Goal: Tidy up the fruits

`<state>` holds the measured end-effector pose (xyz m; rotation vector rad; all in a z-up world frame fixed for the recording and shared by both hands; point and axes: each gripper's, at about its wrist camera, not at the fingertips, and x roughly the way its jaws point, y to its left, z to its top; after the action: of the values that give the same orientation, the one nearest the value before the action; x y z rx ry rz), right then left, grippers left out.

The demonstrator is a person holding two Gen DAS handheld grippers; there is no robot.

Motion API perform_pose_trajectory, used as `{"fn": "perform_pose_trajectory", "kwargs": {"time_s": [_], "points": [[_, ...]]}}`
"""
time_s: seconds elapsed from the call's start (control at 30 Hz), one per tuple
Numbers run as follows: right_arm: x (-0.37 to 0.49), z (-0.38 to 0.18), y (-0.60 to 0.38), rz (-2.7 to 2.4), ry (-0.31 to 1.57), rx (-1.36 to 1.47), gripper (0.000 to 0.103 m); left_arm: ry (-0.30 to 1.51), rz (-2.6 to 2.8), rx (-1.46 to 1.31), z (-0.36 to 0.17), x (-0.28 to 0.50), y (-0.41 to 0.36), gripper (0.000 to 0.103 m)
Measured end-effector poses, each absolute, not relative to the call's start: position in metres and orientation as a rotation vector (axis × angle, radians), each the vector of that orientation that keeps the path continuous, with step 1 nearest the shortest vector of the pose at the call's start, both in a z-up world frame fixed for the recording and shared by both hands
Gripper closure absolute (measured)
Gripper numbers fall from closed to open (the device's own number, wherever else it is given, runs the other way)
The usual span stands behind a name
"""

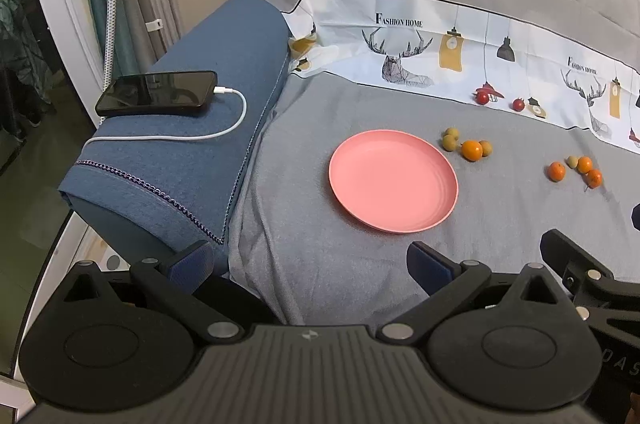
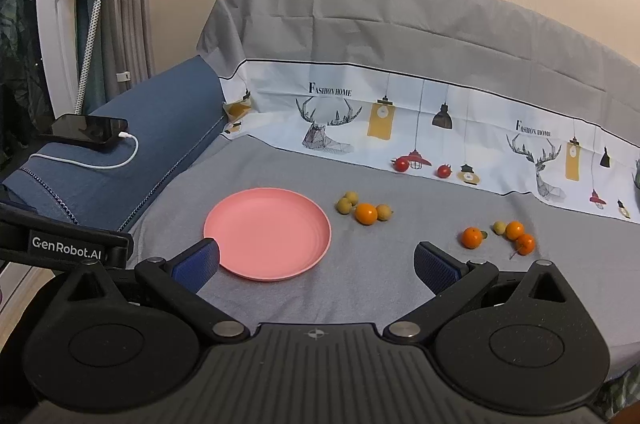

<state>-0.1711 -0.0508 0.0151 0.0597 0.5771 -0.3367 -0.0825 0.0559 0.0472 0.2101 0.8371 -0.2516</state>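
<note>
A pink plate [image 1: 394, 180] [image 2: 268, 232] lies empty on the grey cloth. Right of it sit an orange [image 1: 472, 150] [image 2: 366, 213] and three yellow-green fruits [image 1: 449, 142] [image 2: 344, 205]. Further right lie three more oranges [image 1: 556, 171] [image 2: 472, 237] with one small green fruit [image 2: 499, 227]. Two red cherry tomatoes [image 1: 483, 98] [image 2: 401, 164] rest at the back by the printed cloth. My left gripper [image 1: 310, 264] is open and empty, near the plate's front edge. My right gripper [image 2: 316, 262] is open and empty, short of the plate and fruits.
A blue sofa arm [image 1: 192, 152] [image 2: 120, 164] on the left carries a black phone [image 1: 158, 93] [image 2: 86, 129] on a white charging cable. The covered backrest [image 2: 400, 56] rises behind. The right gripper's body [image 1: 580, 264] shows at the left view's right edge.
</note>
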Motion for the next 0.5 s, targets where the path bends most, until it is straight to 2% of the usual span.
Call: {"fn": "perform_pose_trajectory", "kwargs": {"time_s": [0.5], "points": [[-0.1725,0.0143,-0.0546,-0.338,0.583,0.078,0.001,0.845,-0.256,0.219,0.0461,-0.0807,0.0578,0.0]]}}
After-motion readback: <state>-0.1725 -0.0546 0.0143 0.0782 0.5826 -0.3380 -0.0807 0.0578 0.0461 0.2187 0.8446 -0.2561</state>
